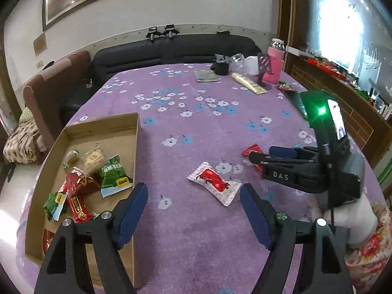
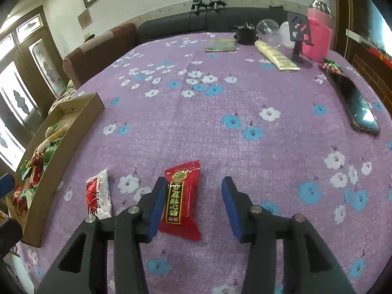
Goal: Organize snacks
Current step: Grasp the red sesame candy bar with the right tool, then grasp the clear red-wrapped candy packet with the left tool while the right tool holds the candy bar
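The right gripper (image 2: 192, 204) hangs low over the table (image 2: 245, 147), its jaws apart, and its blue ribbed pads (image 2: 156, 208) press on nothing. Between them lies the red candy (image 2: 182, 196), a glossy flat pouch with crimped ends. It touches the left pad or lies just beside it, I cannot tell which, and the other pad stands clear of it. Its long axis runs away from the camera, along the fingers, and a black strip with gold Chinese characters (too small for me to read them) runs the same way.

To its left lies the white packet (image 1: 213, 182) with a red picture, a soft pillow shape with saw-tooth ends. In the left wrist view its long axis goes diagonal, and it rests just ahead of the left gripper (image 1: 193, 210), whose jaws are wide apart and hold nothing. The letters "DAS" show on the side of the right gripper.

The table wears a purple cloth, slightly fuzzy, printed with white and blue flowers. At its left edge sits the cardboard box (image 1: 136, 147), shallow and open, with green, red and clear wrappers heaped inside.

Near the right edge lies a dark phone (image 2: 352, 105). At the far edge stand a pink knitted bottle cover (image 2: 317, 39), a cream tube (image 2: 275, 55) and a black mug (image 2: 245, 35).
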